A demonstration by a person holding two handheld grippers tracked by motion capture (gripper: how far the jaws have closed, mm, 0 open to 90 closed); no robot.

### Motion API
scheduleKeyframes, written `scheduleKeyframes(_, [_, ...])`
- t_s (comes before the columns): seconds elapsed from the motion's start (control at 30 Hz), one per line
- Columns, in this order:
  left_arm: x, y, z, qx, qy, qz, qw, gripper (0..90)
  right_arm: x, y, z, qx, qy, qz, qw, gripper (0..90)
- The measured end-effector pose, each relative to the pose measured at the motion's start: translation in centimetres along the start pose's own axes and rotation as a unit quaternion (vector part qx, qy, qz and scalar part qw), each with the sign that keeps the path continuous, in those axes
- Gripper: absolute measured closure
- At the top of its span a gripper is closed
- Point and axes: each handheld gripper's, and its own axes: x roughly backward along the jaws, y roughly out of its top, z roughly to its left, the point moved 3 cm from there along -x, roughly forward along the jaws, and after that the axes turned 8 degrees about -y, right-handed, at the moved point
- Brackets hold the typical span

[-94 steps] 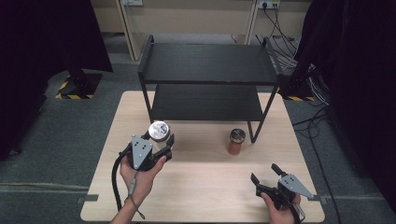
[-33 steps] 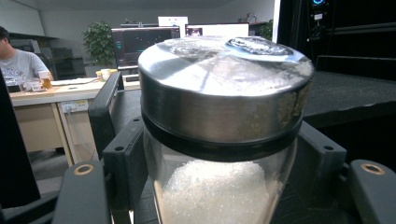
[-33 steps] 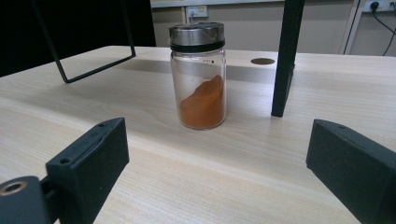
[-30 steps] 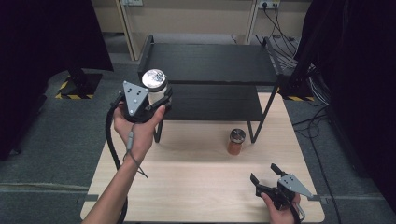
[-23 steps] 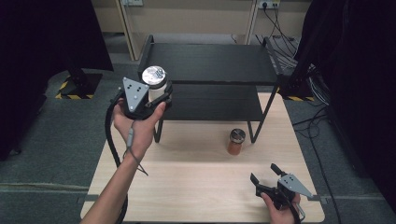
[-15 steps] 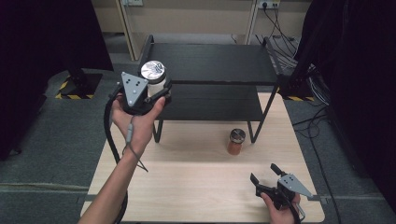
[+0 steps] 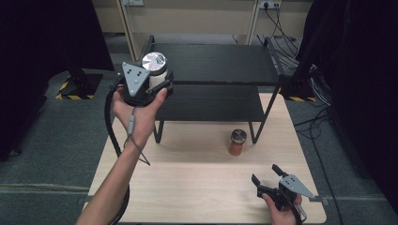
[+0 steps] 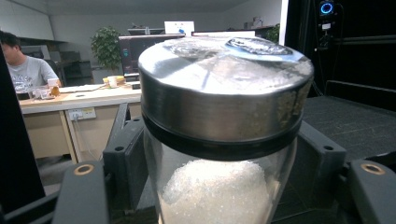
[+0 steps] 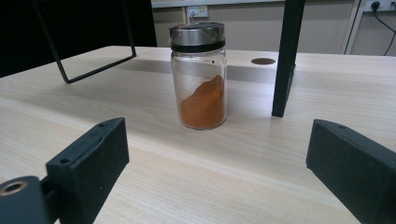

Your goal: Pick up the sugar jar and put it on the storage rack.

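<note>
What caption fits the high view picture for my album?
Left gripper lifts a jar of white grains beside the black shelf; right gripper waits open.

Each hand carries a black gripper: the left gripper (image 7: 152,86) and right gripper (image 7: 265,176) bear grey three-cornered plates with dark screws. Black cables trail; forearms are sleeveless.

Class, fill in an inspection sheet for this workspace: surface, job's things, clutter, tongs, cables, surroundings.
Surface: pale wooden table, bare in front.
Job's things: jar of white grains held up at the left end of the black two-tier rack's top tier; jar of orange powder upright beside a rack leg.
Clutter: nothing seen.
Tongs: left tongs shut on the white-grain jar; right tongs open, low near the table's front edge.
Cables: left tongs' cable hanging beside the forearm.
Surroundings: grey floor, dark curtains.
</note>
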Motion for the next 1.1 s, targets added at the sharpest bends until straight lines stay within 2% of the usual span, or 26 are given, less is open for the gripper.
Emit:
scheduleKeyframes(0.33, [-1.5, 0.8, 0.2, -0.004, 0.012, 0.01, 0.9999, 30.9, 0.0, 0.0, -0.1, -0.002, 0.001, -0.001, 1.0, 6.1])
scheduleKeyframes(0.5, [-2.1, 1.3, 0.6, 0.006, 0.015, 0.013, 0.9998, 30.9, 0.0, 0.0, -0.1, 0.0, 0.001, -0.001, 1.0, 6.1])
scheduleKeyframes(0.77, [-3.1, 1.9, 0.8, 0.006, 0.023, 0.02, 0.9995, 31.0, 0.0, 0.0, -0.1, 0.0, 0.002, 0.0, 1.0, 6.1])
scheduleKeyframes(1.1, [-4.6, 2.5, 0.6, -0.007, 0.034, 0.033, 0.9989, 31.0, 0.0, 0.0, -0.1, 0.0, 0.004, -0.001, 1.0, 6.2])
